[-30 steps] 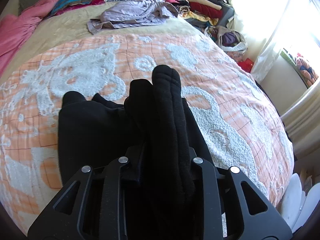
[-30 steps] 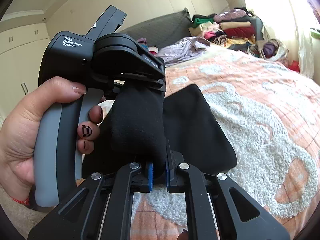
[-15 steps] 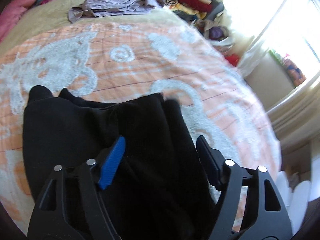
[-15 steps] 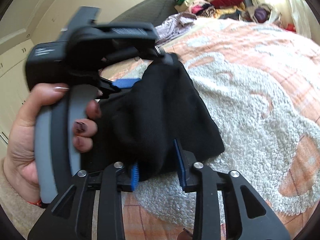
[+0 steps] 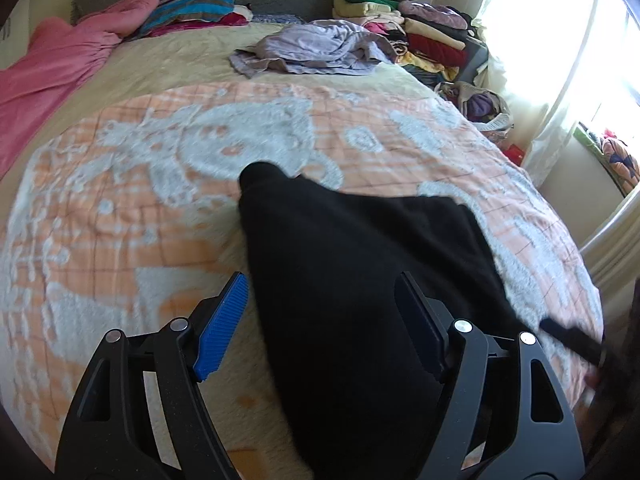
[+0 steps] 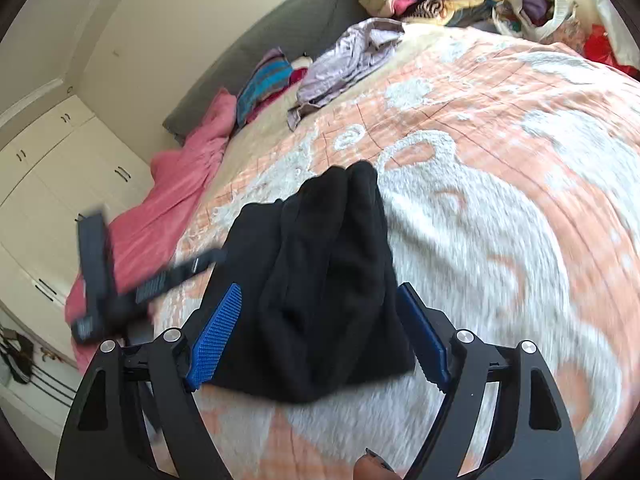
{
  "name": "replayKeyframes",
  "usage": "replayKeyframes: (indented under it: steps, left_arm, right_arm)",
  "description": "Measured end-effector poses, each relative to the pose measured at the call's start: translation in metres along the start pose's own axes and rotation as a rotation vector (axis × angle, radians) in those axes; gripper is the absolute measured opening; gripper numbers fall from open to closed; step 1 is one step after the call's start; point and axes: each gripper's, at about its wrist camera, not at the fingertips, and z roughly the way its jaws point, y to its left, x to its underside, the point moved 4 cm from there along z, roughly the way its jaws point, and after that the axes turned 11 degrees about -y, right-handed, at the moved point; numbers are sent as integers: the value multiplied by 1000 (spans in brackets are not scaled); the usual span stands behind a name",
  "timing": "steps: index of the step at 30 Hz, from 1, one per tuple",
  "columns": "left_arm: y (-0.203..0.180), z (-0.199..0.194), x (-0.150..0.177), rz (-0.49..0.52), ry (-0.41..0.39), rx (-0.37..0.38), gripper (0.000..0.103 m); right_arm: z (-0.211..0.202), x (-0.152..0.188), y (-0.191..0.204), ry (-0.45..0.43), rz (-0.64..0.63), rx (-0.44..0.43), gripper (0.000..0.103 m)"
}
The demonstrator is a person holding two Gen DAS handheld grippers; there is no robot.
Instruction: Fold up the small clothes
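Note:
A small black garment (image 5: 360, 280) lies folded on the orange-and-white bedspread (image 5: 140, 208). My left gripper (image 5: 320, 320) is open above its near part, jaws wide apart and holding nothing. In the right wrist view the same garment (image 6: 320, 280) lies in a loose folded bundle, and my right gripper (image 6: 316, 332) is open over it, jaws on either side without gripping. The left gripper's body (image 6: 100, 280) shows blurred at the left of the right wrist view.
A crumpled lilac garment (image 5: 312, 46) lies at the far end of the bed. Folded striped and pink items (image 5: 192, 8) sit by the headboard. A stack of folded clothes (image 5: 420, 28) and a bag (image 5: 480, 104) stand beyond the bed's right side. White wardrobes (image 6: 48, 184) are at left.
Both grippers opened and let go of the black garment, which dropped onto the bedspread. Both grippers pulled back and apart; the left one swung to the left.

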Motion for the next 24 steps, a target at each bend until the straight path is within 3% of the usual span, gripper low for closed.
replayKeyframes:
  steps: [4,9,11,13,16,21,24]
  left_arm:
    - [2,-5,12,28,-15,-18,68]
    - [-6,-9,18,87,-42,-53,71]
    - [-8,-9,20,106,-48,-58,71]
    - [-9,-9,21,118,-51,-63,71]
    - [-9,-9,20,122,-57,-68,71]
    - [-13,-11,20,117,-62,-59,71]
    - [-19,-11,22,134,-70,-64,71]
  right_arm:
    - [28,-24,-8,29,-10,30,77]
    - [68,-33,-8,101,-45,60,63]
    - [74,-30,-7,113,-65,71,48]
    - [82,-29,0,117,-117,82,39]
    - [94,-24,8,135,-203,108,14]
    - [84,-37,32,42,-301,35,12]
    - [80,-44,29,20,-338,54,11]
